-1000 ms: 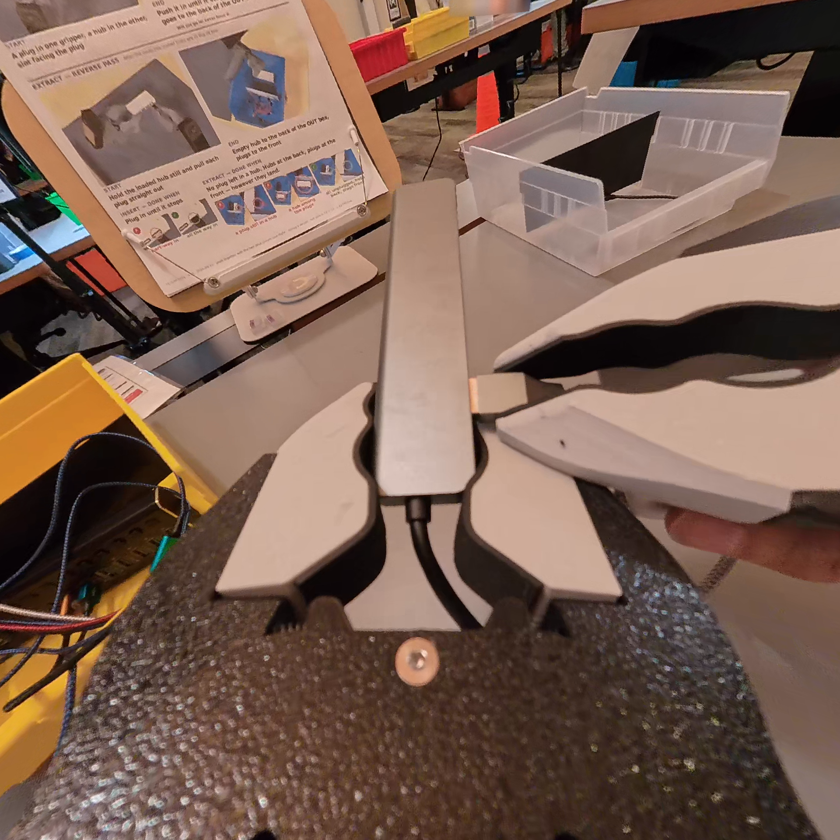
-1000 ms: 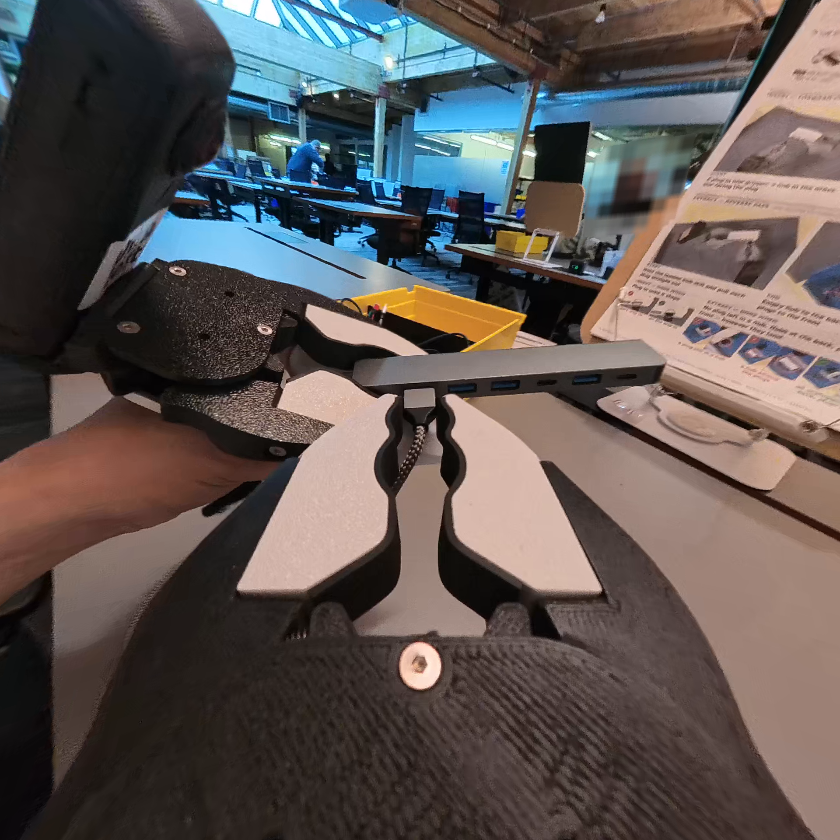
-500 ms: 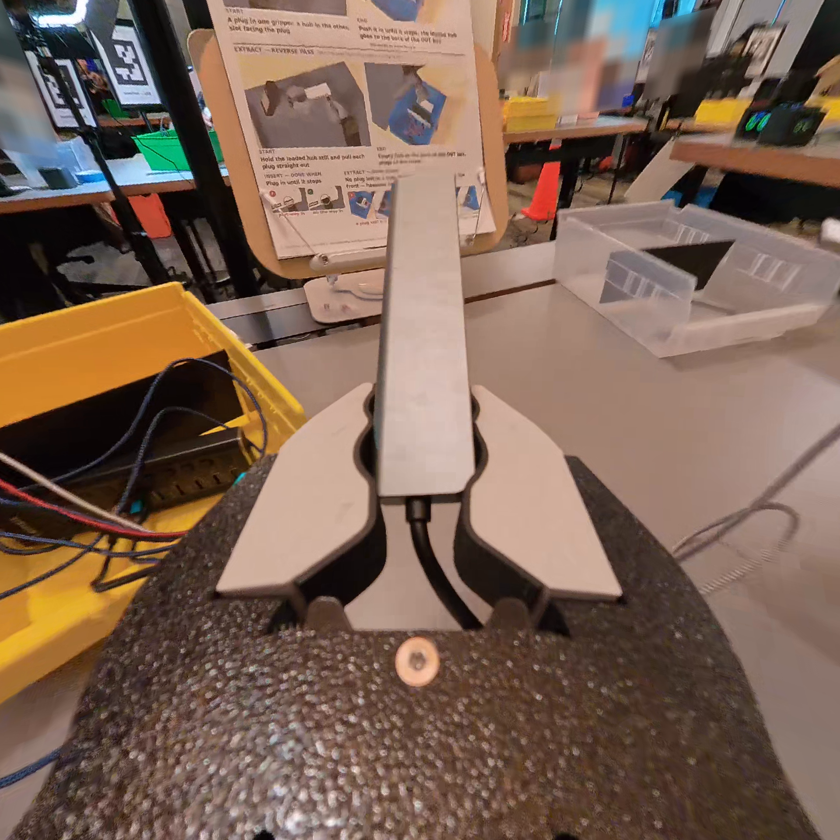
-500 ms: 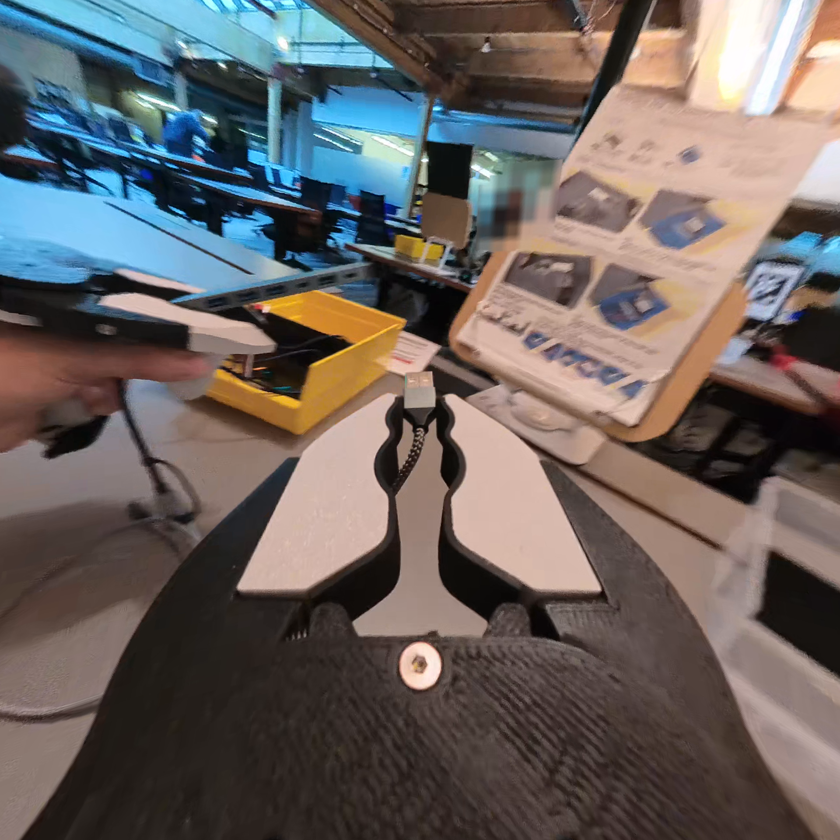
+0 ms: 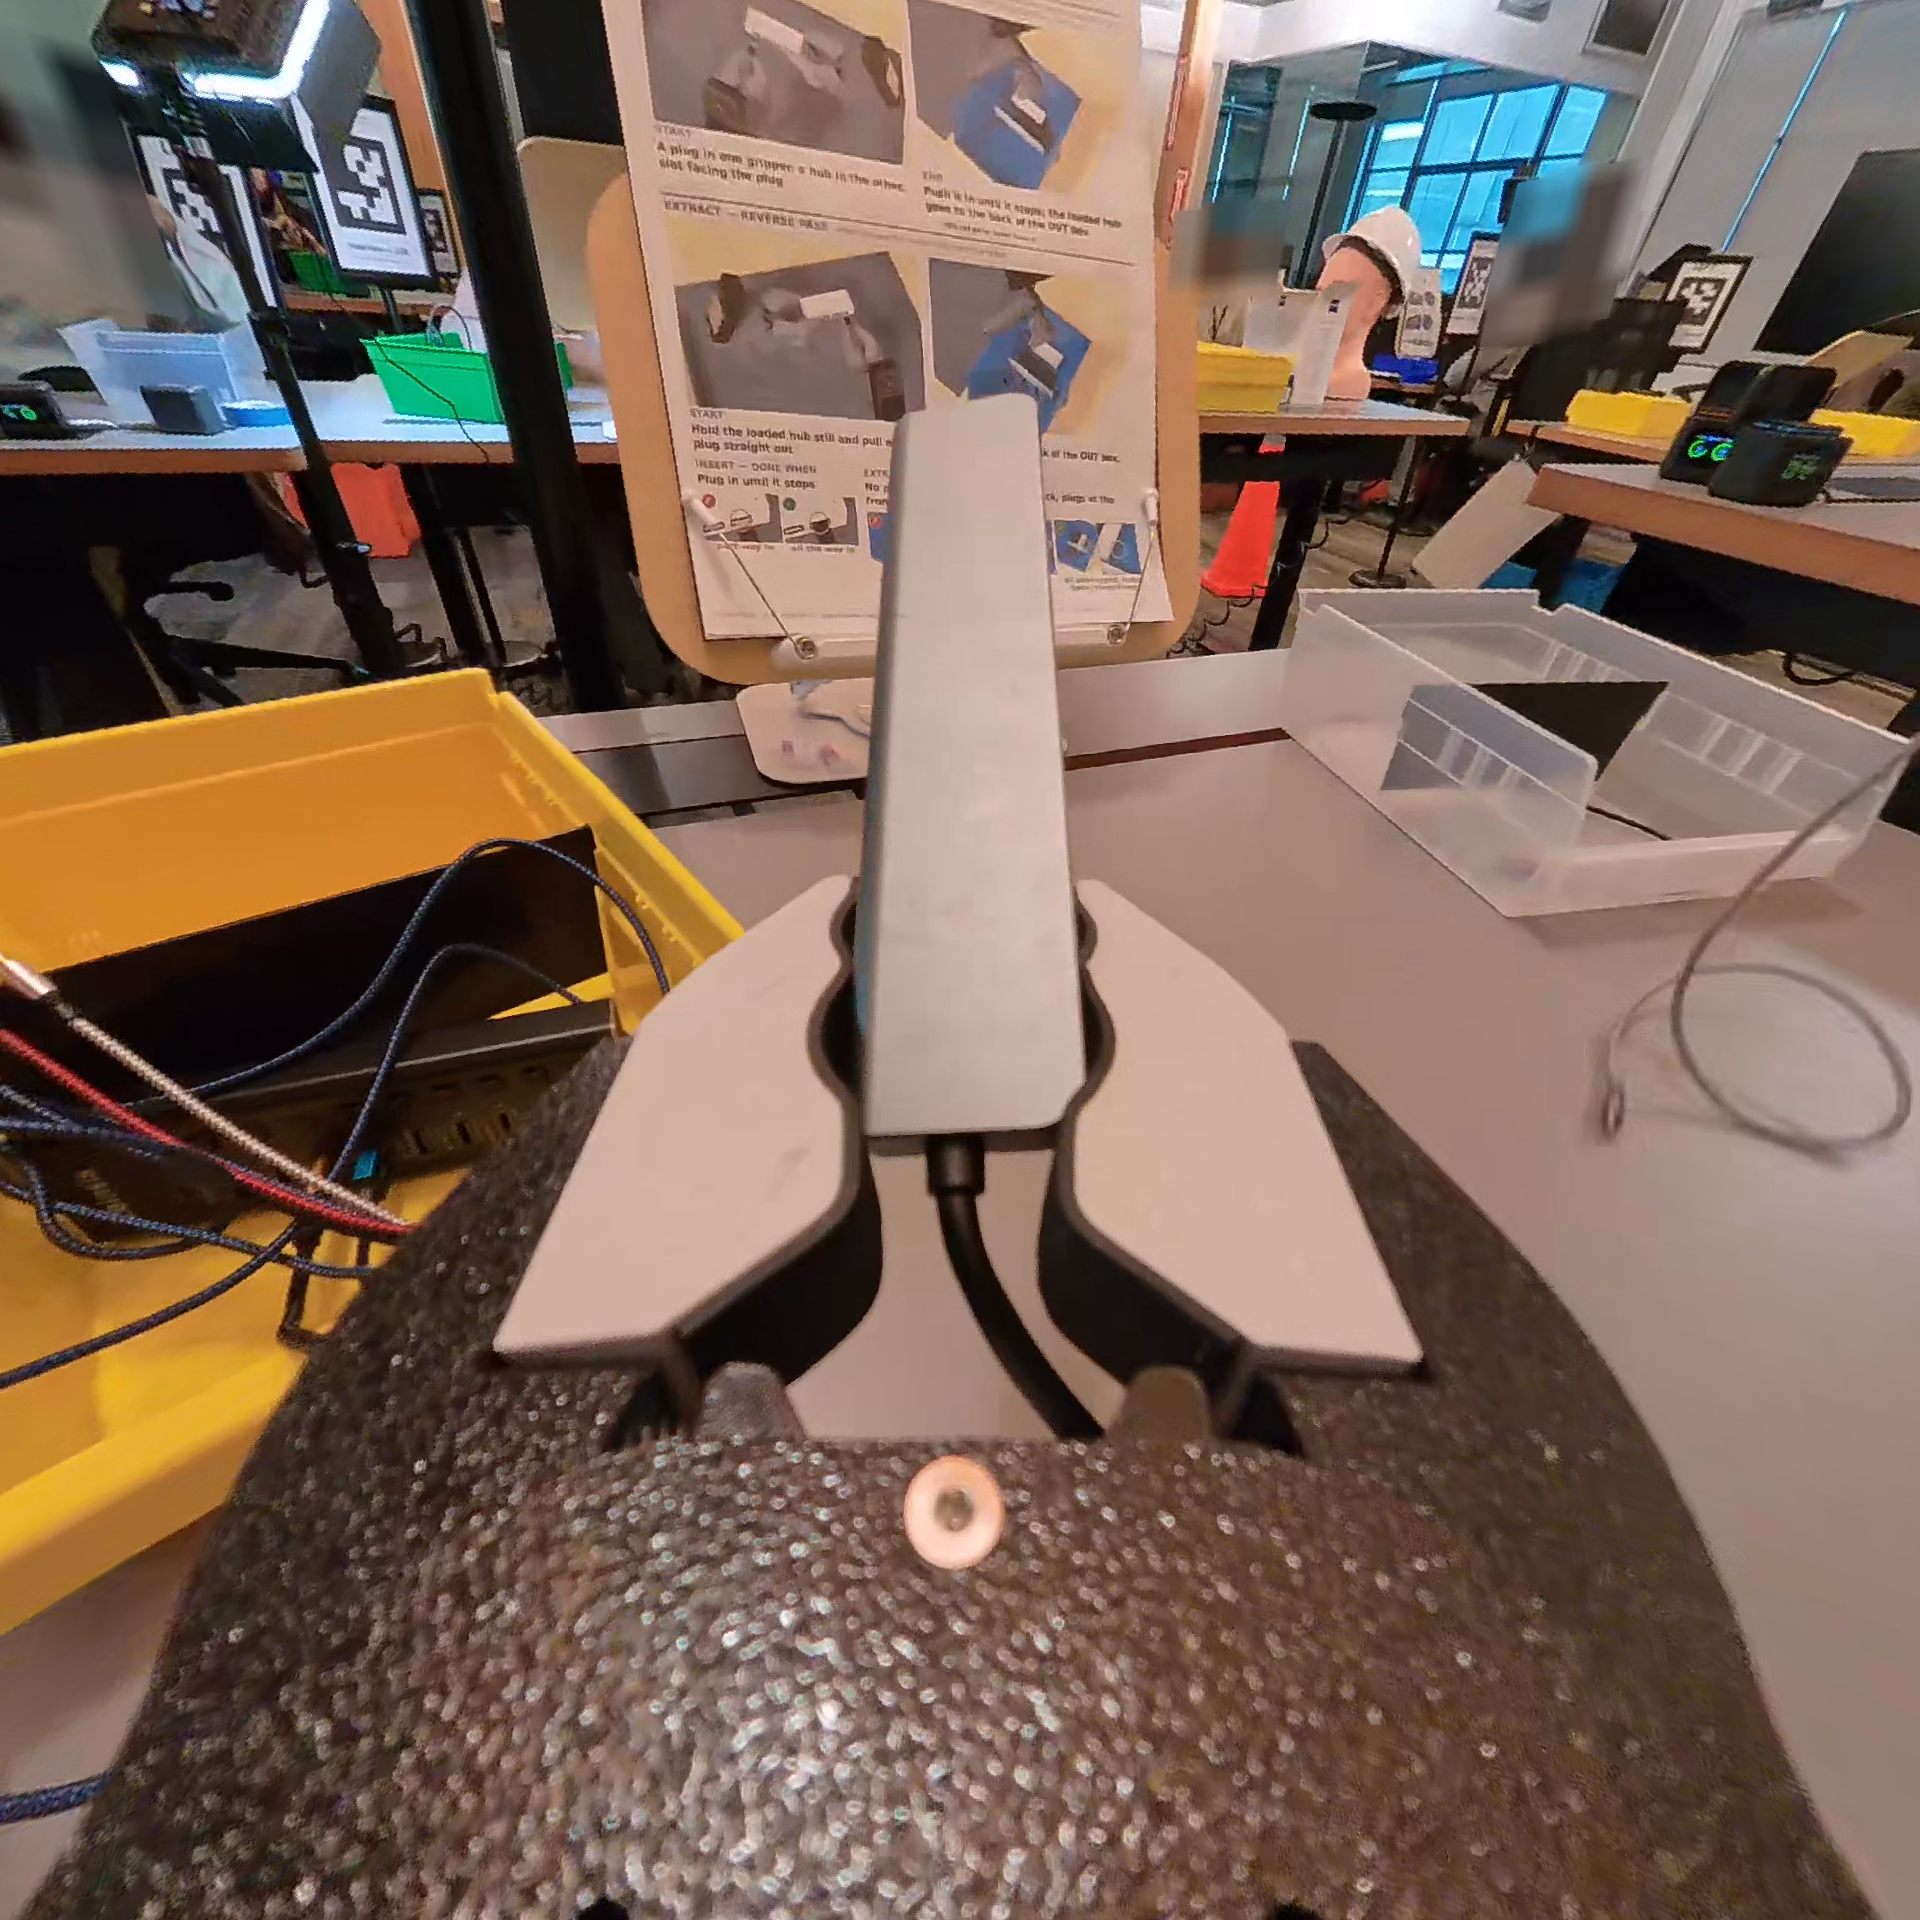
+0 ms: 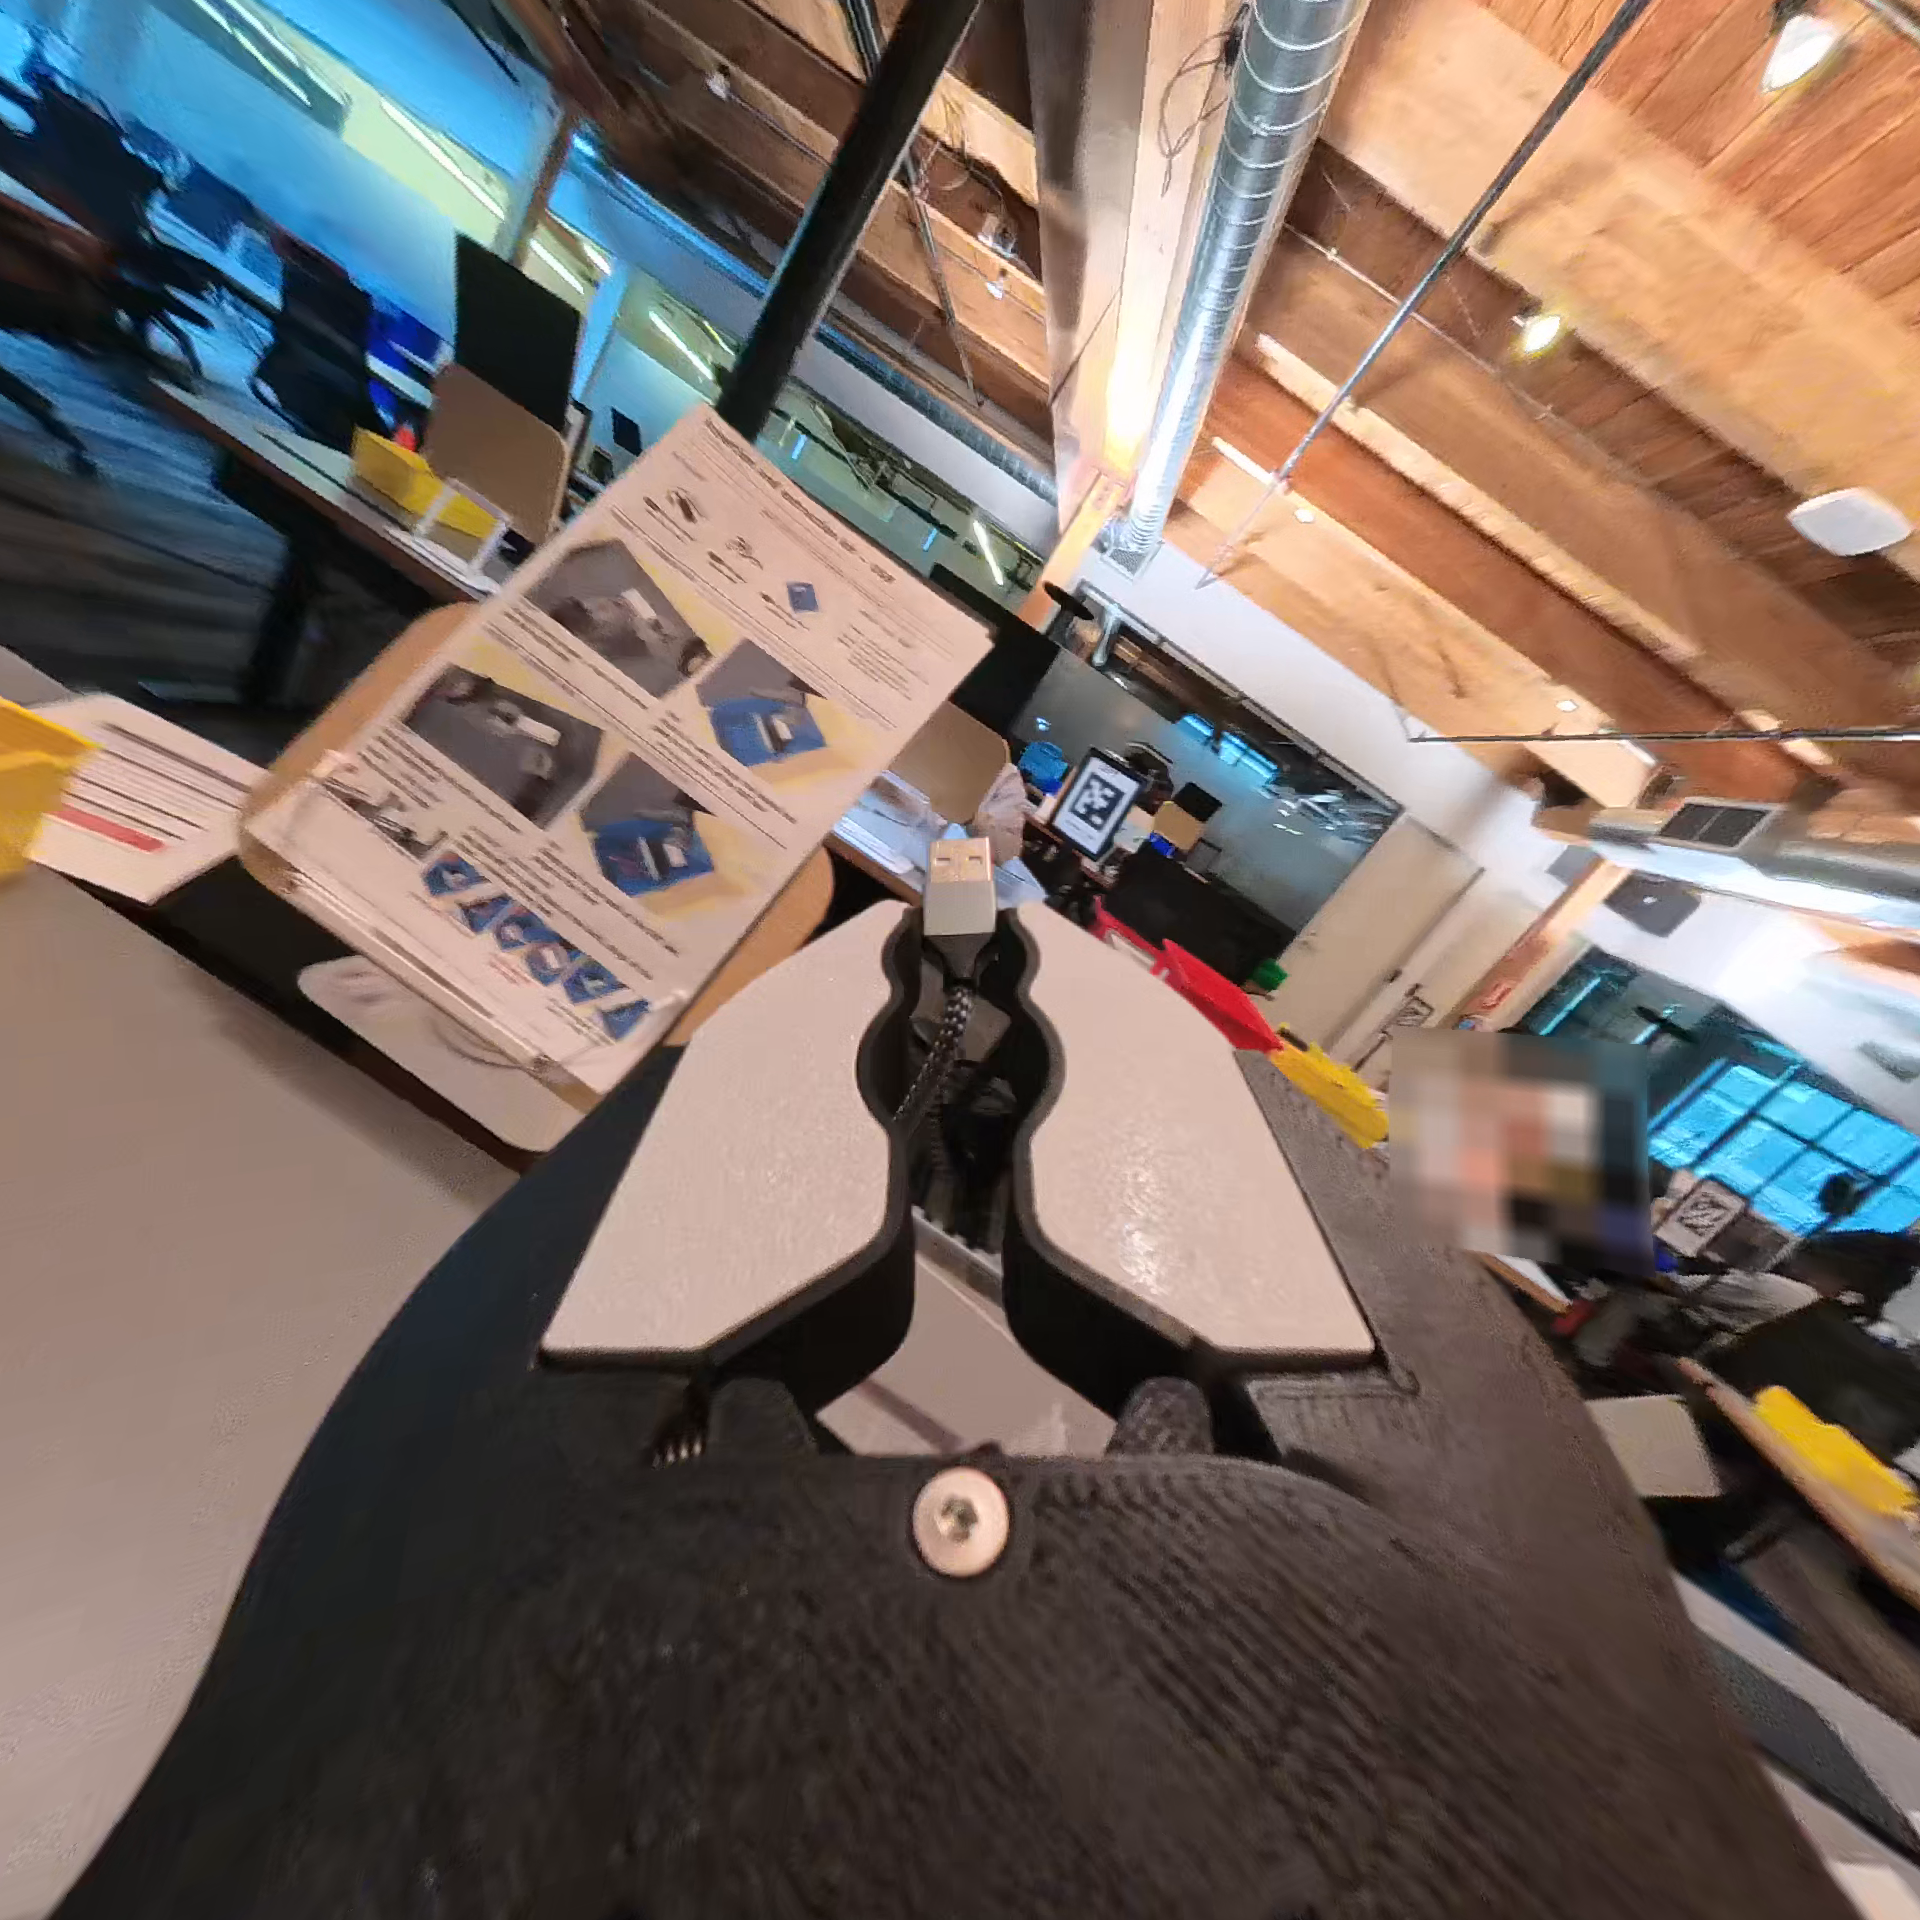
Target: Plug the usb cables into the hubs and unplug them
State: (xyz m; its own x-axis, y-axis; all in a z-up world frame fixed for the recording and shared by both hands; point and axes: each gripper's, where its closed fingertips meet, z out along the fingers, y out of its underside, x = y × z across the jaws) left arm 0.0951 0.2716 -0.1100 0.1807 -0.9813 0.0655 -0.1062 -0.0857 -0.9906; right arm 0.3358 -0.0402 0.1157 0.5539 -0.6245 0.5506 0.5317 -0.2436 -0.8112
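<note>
Jaws of the left gripper (image 5: 961, 997) clamp the grey hub (image 5: 961, 769), held above the desk (image 5: 1351, 1018) beside the yellow bin (image 5: 260, 790). Right gripper (image 6: 961, 940) jaws pinch the USB plug (image 6: 961, 878), raised off the desk near its far edge; its braided cable (image 6: 940, 1049) trails back between them.

Bin (image 5: 260, 790) left, tray (image 5: 1558, 748) right, sheet stand (image 5: 894, 312) behind.

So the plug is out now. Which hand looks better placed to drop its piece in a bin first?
Probably the left. Its gripper holds the grey hub low over the table, right beside the yellow bin. The right gripper holds the plug tilted up toward the ceiling, with no bin close in its view.
</note>
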